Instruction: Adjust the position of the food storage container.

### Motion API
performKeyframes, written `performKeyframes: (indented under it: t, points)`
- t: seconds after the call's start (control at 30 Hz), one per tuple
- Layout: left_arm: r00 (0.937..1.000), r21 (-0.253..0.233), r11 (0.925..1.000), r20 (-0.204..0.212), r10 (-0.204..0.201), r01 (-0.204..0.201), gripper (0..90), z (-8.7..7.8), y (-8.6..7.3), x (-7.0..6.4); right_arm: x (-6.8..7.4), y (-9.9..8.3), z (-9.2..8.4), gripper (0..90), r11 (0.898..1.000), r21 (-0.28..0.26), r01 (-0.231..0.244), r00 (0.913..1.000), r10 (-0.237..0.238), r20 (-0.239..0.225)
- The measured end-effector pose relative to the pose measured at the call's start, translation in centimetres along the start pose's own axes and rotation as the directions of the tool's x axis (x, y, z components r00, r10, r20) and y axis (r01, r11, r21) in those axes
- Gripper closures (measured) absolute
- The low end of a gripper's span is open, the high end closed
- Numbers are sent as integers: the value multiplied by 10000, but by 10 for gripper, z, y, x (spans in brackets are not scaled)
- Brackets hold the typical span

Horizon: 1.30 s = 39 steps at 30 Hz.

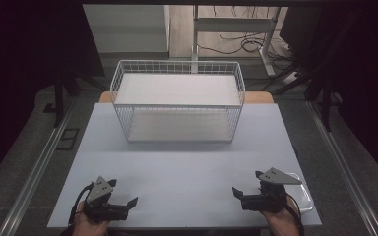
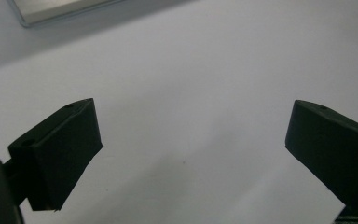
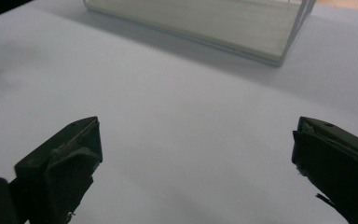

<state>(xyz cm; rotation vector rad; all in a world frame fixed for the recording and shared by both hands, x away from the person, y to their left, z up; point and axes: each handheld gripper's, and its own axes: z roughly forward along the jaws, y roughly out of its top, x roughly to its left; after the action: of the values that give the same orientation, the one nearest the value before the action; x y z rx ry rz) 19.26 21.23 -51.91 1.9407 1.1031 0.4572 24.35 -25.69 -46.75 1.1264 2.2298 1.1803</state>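
Dark curtains hem in the pale grey surface (image 1: 187, 167), and beyond its far edge I see cables on the floor and a white frame. My left gripper (image 1: 128, 202) sits at the near-left corner, my right gripper (image 1: 238, 193) at the near-right, both low over the surface and pointing inward toward each other, well apart. The nearest thing to either is the white wire basket (image 1: 177, 101), standing upright at the far middle of the surface with a flat white floor panel and nothing inside that I can make out.

In the left gripper view the fingers (image 2: 60, 154) are spread wide with bare surface between them; they hold nothing. The right gripper view shows the same: fingers (image 3: 60, 163) wide apart and empty, with the basket's near corner (image 3: 279, 56) ahead and to the right.

My worry from here: the basket is light wire, so if I close on one rim alone it will likely tip or skid away rather than lift. Coming in with uneven height on the two sides could rack it. A finger could also slip through the mesh and snag. A clear plastic sheet or tray (image 1: 302, 194) lies just beside my right hand; dragging the cable across it could pull it off the near edge.

Both hands rest palm-inward, wrists level, forearms entering from the near edge.
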Motion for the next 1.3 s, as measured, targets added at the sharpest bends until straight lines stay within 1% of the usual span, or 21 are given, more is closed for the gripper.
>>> performKeyframes:
  t: [0.03,0.07,0.1,0.17,0.23,0.33,0.43,0.57,0.7,0.73,0.8,0.87,0.9,0.93,0.97,1.0,1.1,1.13,1.17,1.27,1.3]
  points:
    - [9999,-102,9999,-108,97,-98,31,0,-1,0,0,0,0,2,10000,0,0,10000,0,0]
    - [9986,-285,9992,-451,266,-279,25,0,-1,-1,0,-3,0,0,9997,179,165,9997,-168,174]
    - [9986,-285,9992,-451,266,-279,23,0,-1,-1,0,-4,0,0,9996,236,177,9997,-182,185]
    - [9963,-482,9979,-769,385,-423,20,-1,-2,-1,-1,-4,0,0,9996,249,146,9997,-150,176]
    - [9946,-671,9964,-934,449,-512,10,-2,-2,-1,-2,-4,-1,0,9993,372,44,9998,-51,167]
    - [9958,-668,9971,-866,309,-368,10,-2,-4,1,-5,-6,-1,0,9987,507,-32,9997,20,238]
    - [9962,-516,9980,-818,312,-355,15,-1,-3,1,-6,-6,-2,3,9984,556,-79,9997,66,234]
    - [9990,-290,9995,-434,128,-140,29,-1,-3,0,-8,-6,-3,53,9983,583,-82,9998,71,202]
    - [9991,-261,9996,-401,101,-112,33,-1,-3,1,-13,-6,-7,90,9986,521,-69,9995,53,298]
    - [9988,-245,9996,-458,145,-156,33,0,-3,1,-18,-6,-12,115,9988,487,-73,9990,52,436]
    - [9985,-234,9995,-504,192,-204,32,0,-3,0,-22,-6,-15,136,9990,436,-109,9981,82,606]
    - [9975,-178,9993,-630,317,-328,32,0,-3,-1,-30,-7,-23,207,9991,372,-215,9967,185,788]
    - [9971,-154,9991,-657,375,-386,32,0,-3,-2,-39,-8,-32,307,9992,234,-319,9945,294,1003]
    - [9969,-133,9990,-672,419,-429,32,1,-3,-2,-43,-9,-37,357,9993,208,-315,9941,292,1043]
    - [9964,-115,9988,-702,469,-478,32,1,-3,-3,-43,-9,-37,357,9993,208,-315,9941,292,1043]
    - [9960,-111,9986,-734,502,-512,31,1,-3,-3,-47,-10,-42,402,9994,120,-319,9928,303,1161]
    - [9961,-148,9987,-743,483,-495,32,0,-3,-3,-59,-14,-55,579,9990,165,-426,9860,394,1620]
    - [9961,-149,9987,-743,467,-480,32,0,-3,-3,-67,-17,-63,686,9982,161,-583,9812,543,1852]
    - [9963,-140,9988,-737,452,-464,32,0,-3,-3,-67,-17,-63,686,9982,161,-583,9812,543,1852]
    - [9965,-140,9989,-713,425,-437,32,0,-3,-2,-81,-24,-79,842,9956,57,-932,9711,897,2210]
    - [9966,-141,9990,-709,412,-423,32,0,-3,-2,-81,-24,-79,842,9956,57,-932,9711,897,2210]
